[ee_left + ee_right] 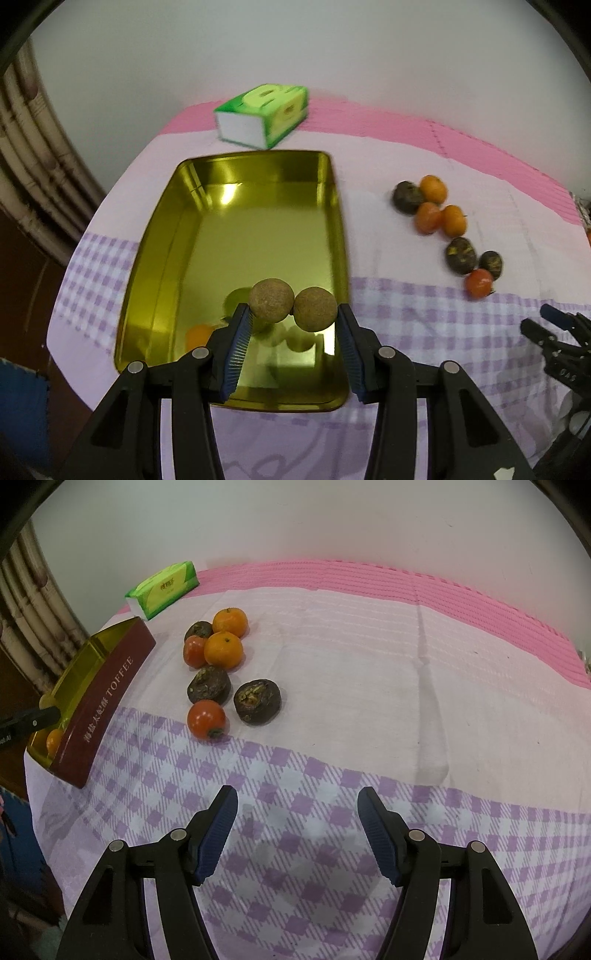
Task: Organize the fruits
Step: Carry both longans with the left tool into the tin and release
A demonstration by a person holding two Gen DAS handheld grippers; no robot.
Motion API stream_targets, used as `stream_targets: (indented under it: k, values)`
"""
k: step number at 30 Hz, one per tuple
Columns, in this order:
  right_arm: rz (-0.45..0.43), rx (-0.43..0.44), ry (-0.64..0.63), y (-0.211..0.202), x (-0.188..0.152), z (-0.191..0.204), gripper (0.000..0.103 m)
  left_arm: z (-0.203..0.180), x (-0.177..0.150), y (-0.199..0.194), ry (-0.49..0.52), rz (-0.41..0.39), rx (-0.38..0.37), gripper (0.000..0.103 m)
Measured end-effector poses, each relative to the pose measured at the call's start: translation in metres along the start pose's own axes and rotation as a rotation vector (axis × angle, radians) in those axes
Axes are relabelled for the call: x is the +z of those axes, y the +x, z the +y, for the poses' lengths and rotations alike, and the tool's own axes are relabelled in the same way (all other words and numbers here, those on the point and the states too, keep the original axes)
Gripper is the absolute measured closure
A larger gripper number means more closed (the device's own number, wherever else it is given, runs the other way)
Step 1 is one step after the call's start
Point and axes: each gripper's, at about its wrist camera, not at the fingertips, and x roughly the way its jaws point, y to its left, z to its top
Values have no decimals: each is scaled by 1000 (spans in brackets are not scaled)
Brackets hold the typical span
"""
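gold tin tray (192, 221) under my left hand-held gripper (293, 317), which pinches two brown round fruits (272, 300) side by side between its pads, above tray's near end. orange fruit (197, 334) lies inside at 7 o'clock. right hand-held gripper (297, 808) spread, holding nothing, over checked cloth (332, 775). loose pile of fruits (221, 664) at its 11 o'clock. green tissue pack (162, 589) beyond.

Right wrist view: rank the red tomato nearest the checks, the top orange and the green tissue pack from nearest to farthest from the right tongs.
1. Red tomato: nearest the right tongs, ahead and left, at the edge of the checked cloth.
2. Top orange: farther back, at the far end of the fruit cluster.
3. Green tissue pack: farthest, far left by the wall.
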Motion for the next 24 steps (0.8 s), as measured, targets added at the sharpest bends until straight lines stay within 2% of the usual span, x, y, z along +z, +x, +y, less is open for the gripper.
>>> stream_targets:
  k: [7,19,24]
  values:
    - [-2,-16,-17,0,1,6,35,18,-8,11,-27,32,20,60]
    - [-3,-36,-65,1,7,22,35,27,-14,22,-30,54,30,60]
    - [-10,-18,-85,0,11,29,35,27,-14,23,-18,53,40,60]
